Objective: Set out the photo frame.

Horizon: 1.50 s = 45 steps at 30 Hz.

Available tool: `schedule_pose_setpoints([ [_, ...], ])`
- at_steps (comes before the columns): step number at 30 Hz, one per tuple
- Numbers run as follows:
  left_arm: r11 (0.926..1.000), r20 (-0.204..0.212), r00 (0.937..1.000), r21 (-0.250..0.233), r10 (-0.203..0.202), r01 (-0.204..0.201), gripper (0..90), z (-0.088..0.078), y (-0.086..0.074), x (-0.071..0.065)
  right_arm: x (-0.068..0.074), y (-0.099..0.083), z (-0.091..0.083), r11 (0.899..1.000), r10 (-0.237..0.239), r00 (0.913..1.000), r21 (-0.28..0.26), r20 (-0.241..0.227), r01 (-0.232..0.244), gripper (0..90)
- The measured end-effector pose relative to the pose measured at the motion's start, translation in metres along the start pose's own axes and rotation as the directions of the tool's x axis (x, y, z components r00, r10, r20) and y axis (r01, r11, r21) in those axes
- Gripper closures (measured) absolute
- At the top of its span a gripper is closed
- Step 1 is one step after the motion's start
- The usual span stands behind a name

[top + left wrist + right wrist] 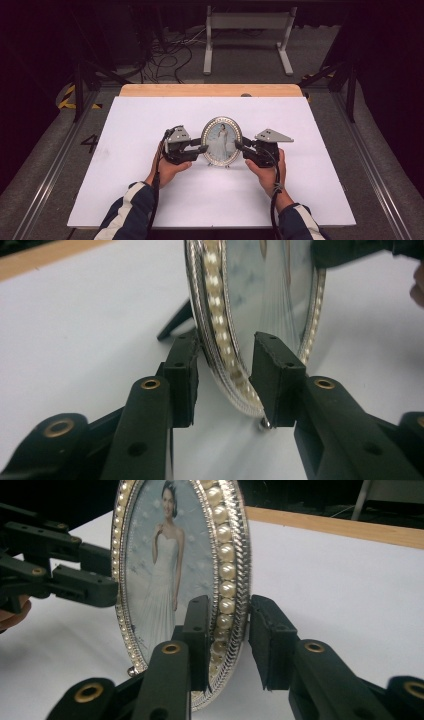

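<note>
An oval picture frame (221, 141) with a pearl-and-silver rim stands upright at the middle of the white table top (150, 190). It holds a photo of a person in a white dress. My left gripper (204, 148) straddles the frame's left rim (220, 340); its pads (182, 375) stand a little off the rim, so it is open. My right gripper (238, 146) straddles the right rim (227, 580), with small gaps beside its pads (270, 640), so it too is open. The frame's black back stand (175, 322) rests on the table behind it.
A wooden strip (210, 90) runs along the table's far edge. Beyond it, on the floor, are a white bench frame (248, 22) and loose cables (170, 55). Metal rails run along both sides of the table.
</note>
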<state>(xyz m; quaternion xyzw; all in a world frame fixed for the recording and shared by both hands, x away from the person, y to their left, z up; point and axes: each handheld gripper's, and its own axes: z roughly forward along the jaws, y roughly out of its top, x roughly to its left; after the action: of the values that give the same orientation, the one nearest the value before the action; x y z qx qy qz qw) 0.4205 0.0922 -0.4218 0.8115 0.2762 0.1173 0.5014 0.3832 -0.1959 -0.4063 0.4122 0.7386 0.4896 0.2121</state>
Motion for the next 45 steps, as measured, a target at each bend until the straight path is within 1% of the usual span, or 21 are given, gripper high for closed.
schedule_pose_setpoints([
  [1, 0.9998, -0.009, 0.9999, -0.017, -0.004, 0.004, 58.4, -0.001, 0.002, 0.001, 0.0, 0.0, -0.002, 1.0, -0.002, 1.0, -0.005, 0.007, 0.002, 68.6],
  [4, 0.9996, 0.0, 0.9999, -0.026, -0.011, 0.011, 60.7, 0.001, 0.003, 0.004, -0.002, 0.0, -0.009, 1.0, 0.006, 1.0, -0.017, 0.003, -0.005, 70.1],
  [6, 0.9996, 0.026, 0.9996, -0.027, -0.009, 0.009, 67.1, 0.001, 0.002, 0.003, -0.002, -0.001, -0.011, 1.0, 0.007, 1.0, -0.017, 0.003, -0.007, 74.2],
  [8, 0.9997, 0.014, 0.9999, -0.022, 0.005, -0.005, 70.3, 0.001, 0.002, 0.001, -0.002, -0.002, -0.009, 1.0, 0.001, 1.0, -0.009, -0.005, -0.001, 78.1],
  [9, 0.9997, 0.026, 0.9997, -0.024, 0.004, -0.004, 71.7, -0.001, 0.002, 0.002, -0.001, -0.003, -0.007, 1.0, -0.002, 1.0, -0.003, -0.007, 0.002, 77.8],
  [11, 0.9997, 0.031, 0.9995, -0.026, 0.004, -0.003, 72.3, -0.001, 0.002, 0.002, -0.001, -0.003, -0.006, 1.0, -0.005, 1.0, -0.005, -0.004, 0.005, 77.2],
  [13, 0.9997, 0.036, 0.9994, -0.022, -0.003, 0.003, 72.3, -0.003, 0.001, 0.001, -0.001, -0.002, -0.004, 1.0, -0.002, 0.9999, -0.006, -0.015, 0.002, 77.2],
  [16, 0.9998, 0.028, 0.9996, -0.018, -0.001, 0.001, 72.5, -0.006, 0.0, -0.001, -0.002, -0.001, -0.001, 1.0, -0.002, 0.9999, -0.005, -0.013, 0.001, 76.7],
  [21, 0.9998, 0.01, 0.9998, -0.014, 0.018, -0.018, 71.5, -0.006, -0.001, -0.002, 0.001, -0.001, 0.001, 1.0, -0.015, 0.9998, -0.002, -0.009, 0.015, 76.7],
  [24, 0.9991, -0.016, 0.999, 0.001, 0.042, -0.042, 69.7, -0.003, 0.0, -0.005, 0.0, -0.002, 0.0, 1.0, -0.008, 0.9997, -0.006, -0.021, 0.008, 76.9],
  [26, 0.9986, -0.021, 0.9984, 0.005, 0.052, -0.052, 68.9, -0.002, 0.0, -0.006, 0.0, -0.002, 0.0, 1.0, -0.012, 0.9997, -0.005, -0.022, 0.012, 76.9],
  [29, 0.9989, -0.029, 0.9985, 0.002, 0.048, -0.048, 62.0, -0.003, 0.0, -0.004, 0.0, -0.002, -0.001, 1.0, -0.018, 0.9996, 0.002, -0.02, 0.018, 76.8],
  [30, 0.9991, -0.037, 0.9984, -0.001, 0.042, -0.042, 61.6, -0.004, 0.0, -0.004, 0.0, -0.002, -0.002, 1.0, -0.019, 0.9996, 0.003, -0.019, 0.019, 76.8],
  [32, 0.9992, -0.031, 0.9987, -0.006, 0.039, -0.039, 58.7, -0.006, -0.001, -0.002, 0.0, -0.003, -0.002, 1.0, -0.018, 0.9996, 0.011, -0.022, 0.019, 76.4],
  [33, 0.9985, -0.034, 0.9979, -0.007, 0.054, -0.055, 58.6, -0.007, -0.001, -0.002, 0.001, -0.003, -0.002, 1.0, -0.019, 0.9996, 0.012, -0.02, 0.019, 75.9],
  [34, 0.9989, -0.034, 0.9984, -0.012, 0.046, -0.046, 58.6, -0.008, -0.001, -0.003, 0.001, -0.003, -0.002, 1.0, -0.024, 0.9995, 0.011, -0.019, 0.025, 75.8],
  [35, 0.9983, -0.042, 0.9975, -0.011, 0.057, -0.058, 58.6, -0.009, -0.001, -0.003, 0.002, -0.003, -0.002, 0.999, -0.031, 0.9994, 0.014, -0.016, 0.031, 75.8],
  [37, 0.9981, -0.043, 0.9973, -0.014, 0.059, -0.06, 58.6, -0.01, 0.0, -0.004, 0.002, -0.003, -0.002, 0.999, -0.049, 0.9988, 0.018, -0.009, 0.049, 75.8],
  [42, 0.9938, -0.069, 0.9914, 0.014, 0.111, -0.111, 59.0, -0.01, -0.001, -0.007, 0.005, -0.003, -0.002, 0.994, -0.106, 0.9943, 0.033, 0.01, 0.105, 75.8],
  [44, 0.9927, -0.065, 0.9906, 0.016, 0.12, -0.119, 58.2, -0.011, -0.001, -0.009, 0.006, -0.003, -0.002, 0.992, -0.124, 0.9922, 0.039, 0.017, 0.123, 75.8],
  [45, 0.9906, -0.068, 0.9883, 0.02, 0.136, -0.135, 57.5, -0.012, -0.002, -0.01, 0.006, -0.003, -0.003, 0.99, -0.133, 0.9909, 0.045, 0.019, 0.132, 75.4],
])
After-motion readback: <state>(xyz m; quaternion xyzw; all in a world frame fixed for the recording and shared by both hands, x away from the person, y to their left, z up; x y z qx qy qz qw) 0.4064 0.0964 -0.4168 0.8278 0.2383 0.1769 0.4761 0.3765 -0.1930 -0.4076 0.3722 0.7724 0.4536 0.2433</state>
